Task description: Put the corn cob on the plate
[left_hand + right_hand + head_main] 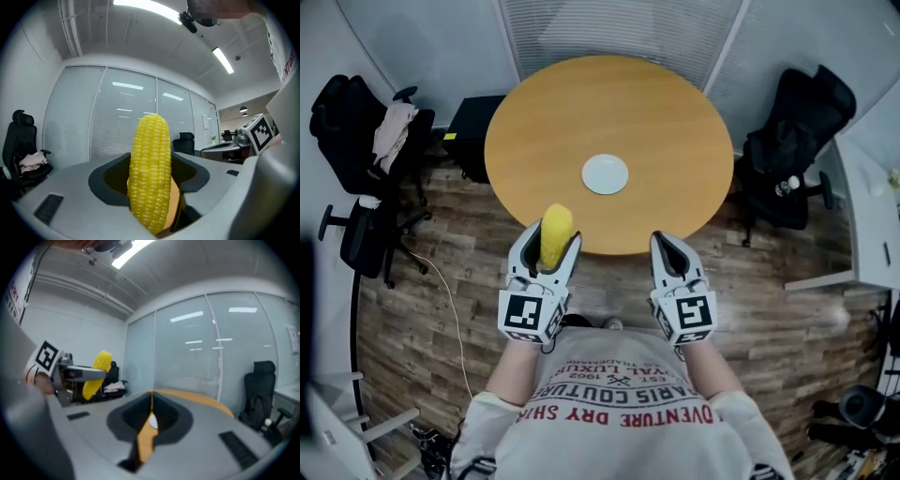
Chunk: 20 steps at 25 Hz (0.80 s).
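A yellow corn cob (555, 234) stands upright between the jaws of my left gripper (551, 246), just short of the near edge of the round wooden table (609, 103). The left gripper view shows the cob (150, 173) filling the gap of the left gripper (150, 161), which is shut on it. A small white plate (606, 173) sits near the table's middle, ahead of both grippers. My right gripper (669, 249) hovers beside the left with its jaws together and nothing in them. In the right gripper view, the right gripper (151, 404) leaves only a thin slit onto the table, and the cob (97, 373) shows at left.
Black office chairs stand left (356, 122) and right (792, 141) of the table, the left one with clothing draped on it. A black box (473, 122) sits on the floor behind the table's left edge. Glass walls with blinds close off the room.
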### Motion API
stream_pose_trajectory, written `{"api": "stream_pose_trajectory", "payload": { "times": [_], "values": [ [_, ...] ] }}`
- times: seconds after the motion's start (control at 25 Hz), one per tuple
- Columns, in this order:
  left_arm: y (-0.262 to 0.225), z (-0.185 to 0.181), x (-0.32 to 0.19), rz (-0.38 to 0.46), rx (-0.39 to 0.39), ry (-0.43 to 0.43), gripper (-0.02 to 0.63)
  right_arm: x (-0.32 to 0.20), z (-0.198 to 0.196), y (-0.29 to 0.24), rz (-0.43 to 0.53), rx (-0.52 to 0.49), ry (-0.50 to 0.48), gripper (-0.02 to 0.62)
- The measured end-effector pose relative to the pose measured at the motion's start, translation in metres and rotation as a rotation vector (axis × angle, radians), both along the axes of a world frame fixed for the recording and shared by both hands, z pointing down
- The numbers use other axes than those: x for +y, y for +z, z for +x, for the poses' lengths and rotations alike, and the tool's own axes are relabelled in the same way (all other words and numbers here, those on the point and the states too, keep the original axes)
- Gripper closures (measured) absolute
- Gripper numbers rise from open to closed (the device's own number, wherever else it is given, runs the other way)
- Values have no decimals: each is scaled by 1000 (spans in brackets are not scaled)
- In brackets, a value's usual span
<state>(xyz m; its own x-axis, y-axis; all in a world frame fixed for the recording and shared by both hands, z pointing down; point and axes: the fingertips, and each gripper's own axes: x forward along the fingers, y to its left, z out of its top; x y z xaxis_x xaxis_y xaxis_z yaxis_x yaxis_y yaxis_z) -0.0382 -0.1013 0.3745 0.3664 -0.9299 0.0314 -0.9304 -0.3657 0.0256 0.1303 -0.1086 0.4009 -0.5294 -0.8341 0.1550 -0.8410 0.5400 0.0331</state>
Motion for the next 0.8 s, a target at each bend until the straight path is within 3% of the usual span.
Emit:
{"api": "stream_pose_trajectory", "payload": {
  "times": [0.32,0.52,0.8],
  "values": [
    [30,32,-75,-73,-8,28,321,-62,22,23,-59,4,12,566],
    [53,34,-135,-113,-21,66,321,-113,19,40,-106,16,35,566],
    [92,30,-211,-160,29,123,321,-179,10,67,-166,47,62,566]
  ]
}}
